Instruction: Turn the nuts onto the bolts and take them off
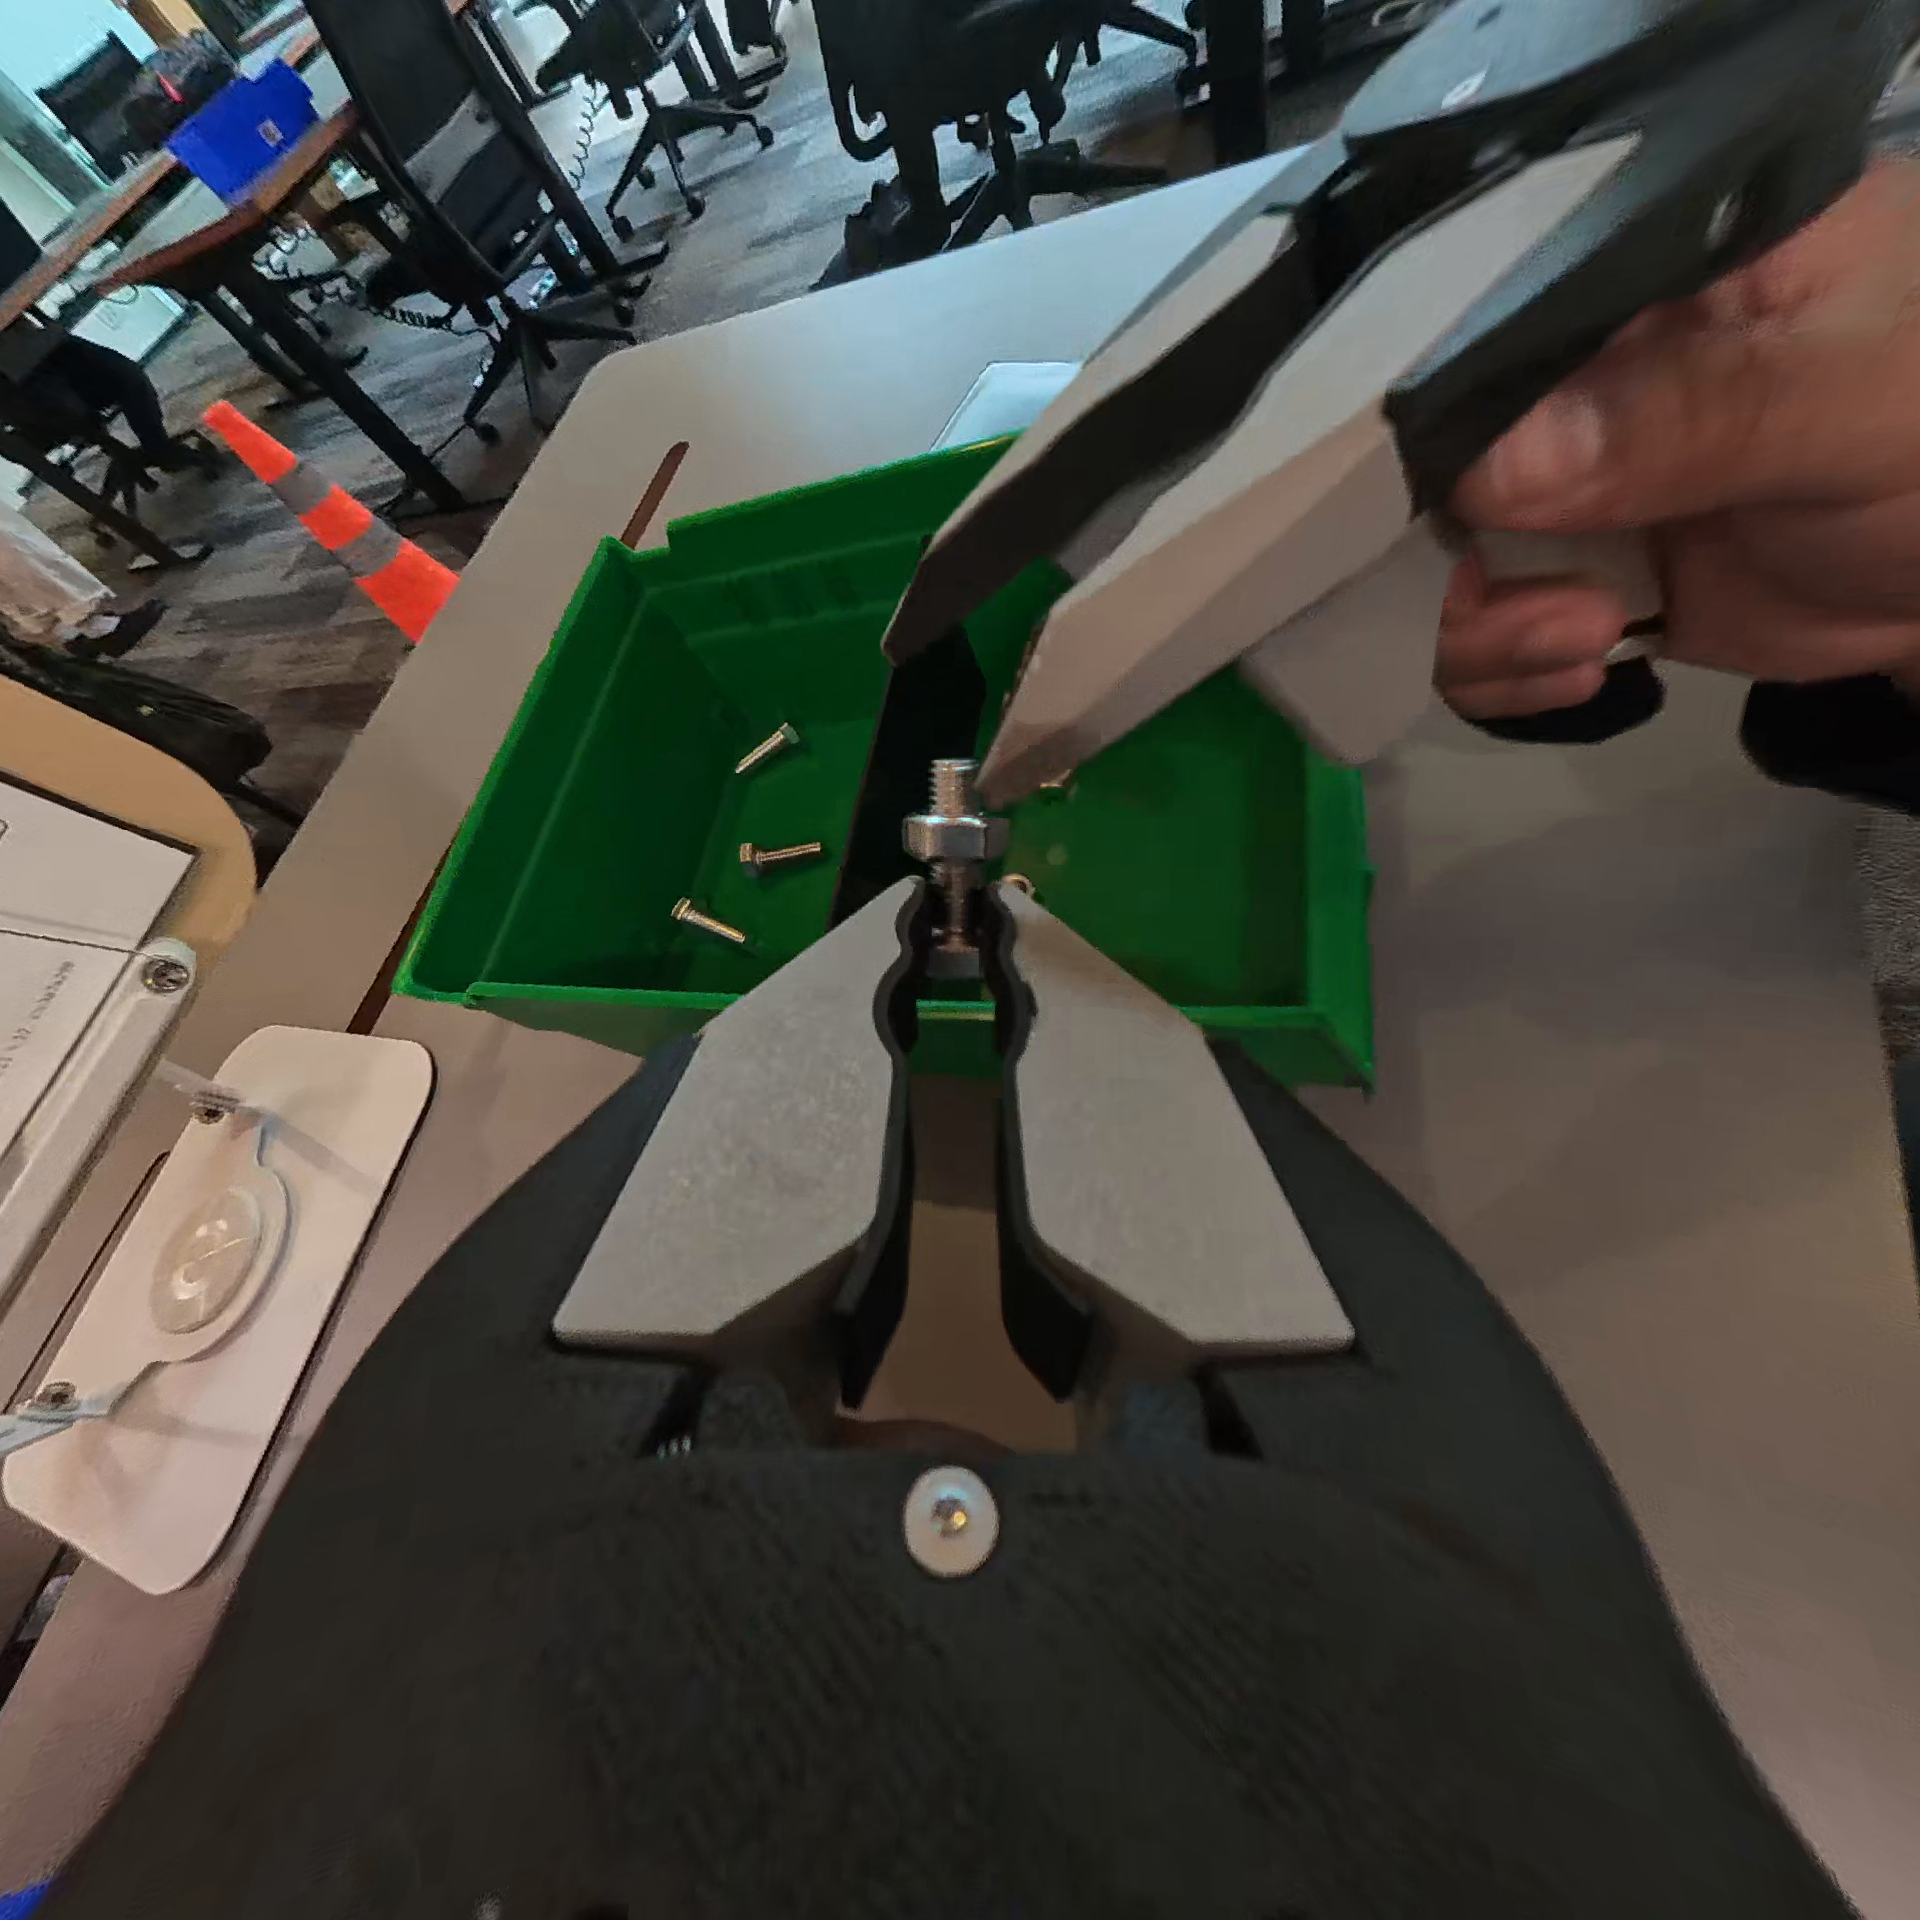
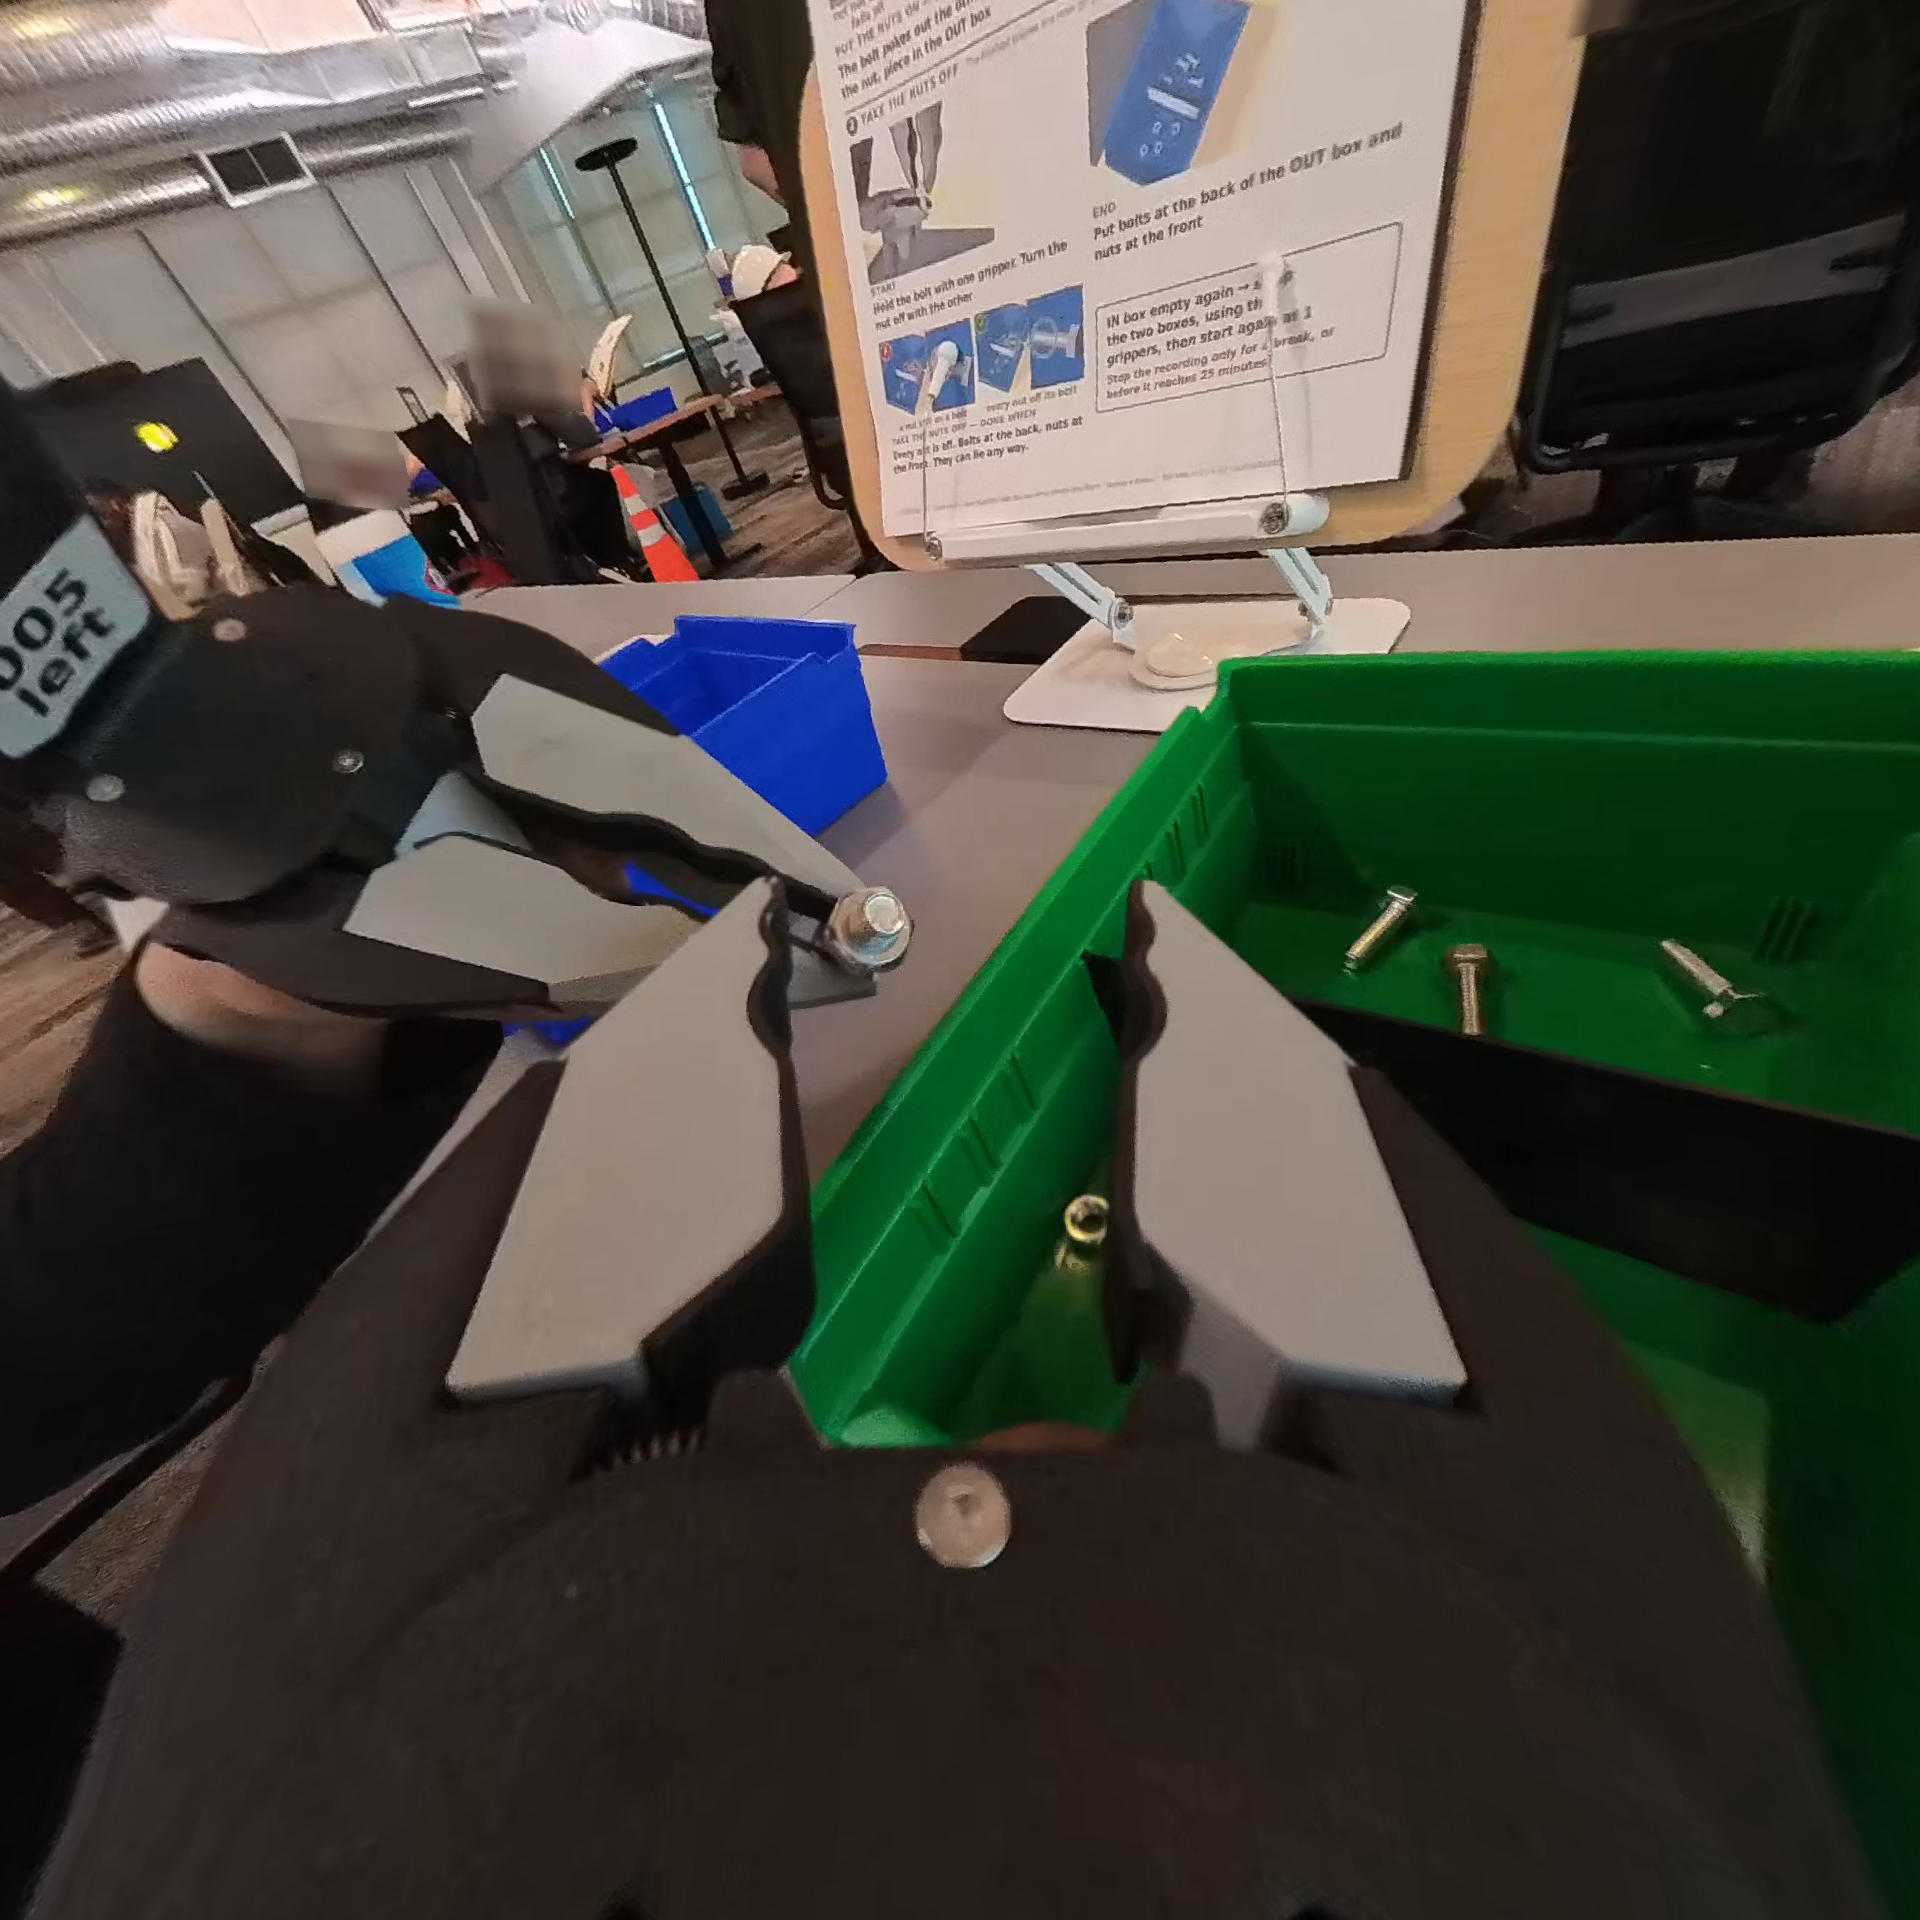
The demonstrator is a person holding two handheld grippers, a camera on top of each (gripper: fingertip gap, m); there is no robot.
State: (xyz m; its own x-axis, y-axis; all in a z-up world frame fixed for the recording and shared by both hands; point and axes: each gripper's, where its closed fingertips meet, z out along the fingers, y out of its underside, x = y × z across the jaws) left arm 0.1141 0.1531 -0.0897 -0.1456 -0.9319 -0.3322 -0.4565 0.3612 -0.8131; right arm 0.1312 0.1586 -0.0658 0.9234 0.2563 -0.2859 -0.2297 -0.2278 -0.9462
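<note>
My left gripper [image 1: 961,896] is shut on the head end of a silver bolt [image 1: 954,774] and holds it upright above the green bin [image 1: 540,831]. A silver nut [image 1: 951,834] sits on its thread, just below the tip. My right gripper [image 2: 951,914] is open. It comes in from the upper right in the left wrist view [image 1: 940,717], with one fingertip [image 1: 992,774] right beside the bolt's tip. In the right wrist view the nut [image 2: 862,930] shows at the left gripper's tip [image 2: 831,935], next to my left finger.
The green bin [image 2: 987,1091] has a black divider [image 2: 1558,1143]. Three loose bolts [image 2: 1467,987] lie beyond it and a loose nut [image 2: 1086,1216] in front of it. A blue bin [image 2: 769,717] and an instruction board on a white stand [image 2: 1143,260] are on the grey table. A hand [image 1: 1662,520] holds the right gripper. The grippers are tip to tip, or close to it.
</note>
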